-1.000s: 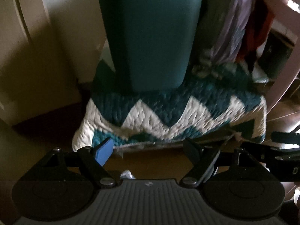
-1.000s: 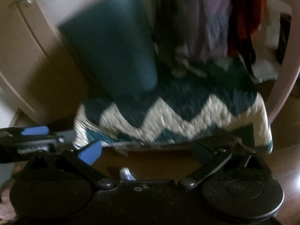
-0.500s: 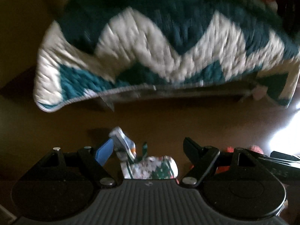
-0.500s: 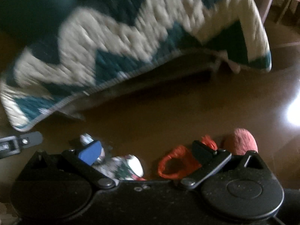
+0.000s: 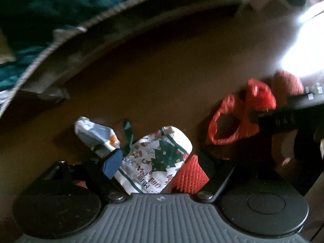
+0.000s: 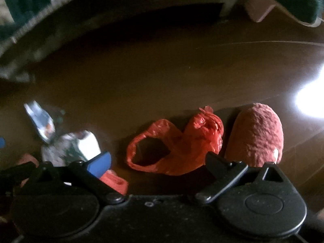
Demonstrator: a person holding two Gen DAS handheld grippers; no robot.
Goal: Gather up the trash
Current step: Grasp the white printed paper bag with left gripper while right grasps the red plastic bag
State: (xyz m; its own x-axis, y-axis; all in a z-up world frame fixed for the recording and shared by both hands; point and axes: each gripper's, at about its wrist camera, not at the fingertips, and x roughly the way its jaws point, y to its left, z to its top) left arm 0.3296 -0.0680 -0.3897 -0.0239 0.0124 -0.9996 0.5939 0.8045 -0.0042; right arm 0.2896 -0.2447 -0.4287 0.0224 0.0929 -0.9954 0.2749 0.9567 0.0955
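Dark brown glossy floor (image 6: 162, 77) carries the litter; strong glare at its right edge. Teal-and-cream quilted blanket (image 5: 30, 20) hangs over the far edge of the floor area, blurred.

Left gripper (image 5: 160, 162): jaws wide apart, nothing pinched. Between them, lower down, lies a white paper napkin printed with a green Christmas tree (image 5: 160, 158); contact cannot be judged. Red ribbed mesh piece (image 5: 190, 178) sits just beside the napkin, against the dark right finger. Crumpled blue-and-white wrapper (image 5: 95, 133) lies near the napkin on its left, with a thin green strip (image 5: 127, 133) between them.

Right gripper (image 6: 160, 162): jaws likewise wide, holding nothing. Crumpled red plastic bag with loop handle (image 6: 176, 147) lies in front of the gap. Pinkish-red fuzzy rounded lump (image 6: 257, 133) sits just beside the bag, toward the glare.
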